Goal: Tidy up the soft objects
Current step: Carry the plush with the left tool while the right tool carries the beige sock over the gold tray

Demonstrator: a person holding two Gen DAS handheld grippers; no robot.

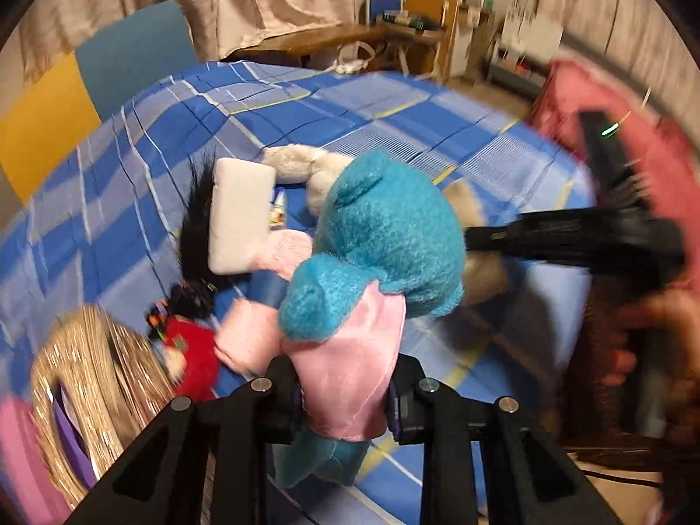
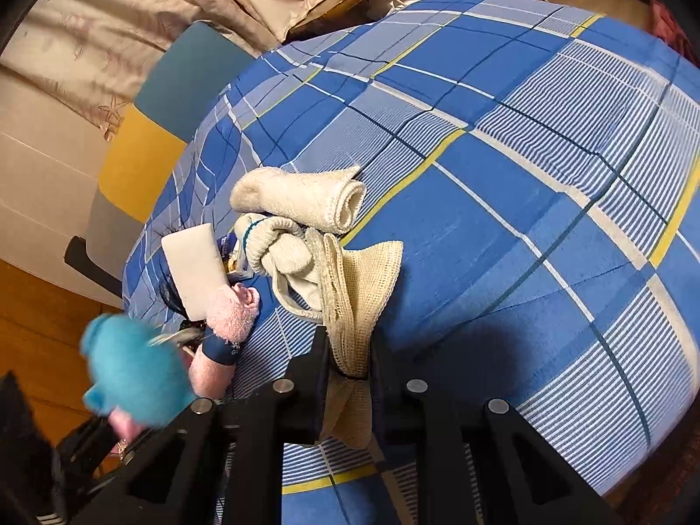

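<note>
Bed: the blue plaid bedspread fills most of both views and carries the pile of soft things.
Pink crate: a blurred pink crate stands past the bed's far right edge in my left view.
Woven basket: a tan woven basket sits at the lower left of my left view, just beside the bed; pink and purple things show inside it.
Teal plush: the teal plush toy in a pink dress is lifted above the bedspread, head away from my camera.
My left jaws: my left gripper is pinching the pink dress of the teal plush between both fingers.
Mesh bag: a beige mesh bag drapes from the pile toward my right camera.
My right jaws: my right gripper is pressed onto a bunched end of the mesh bag.
Rolled towel: a cream rolled towel lies on the bed, touching the far side of the pile.
White sponge: a white sponge block leans at the pile's left, against something black and hairy.
Pink sock: a fuzzy pink sock lies just beside the sponge.
Red doll: a small red doll lies on the bed near the basket.
</note>
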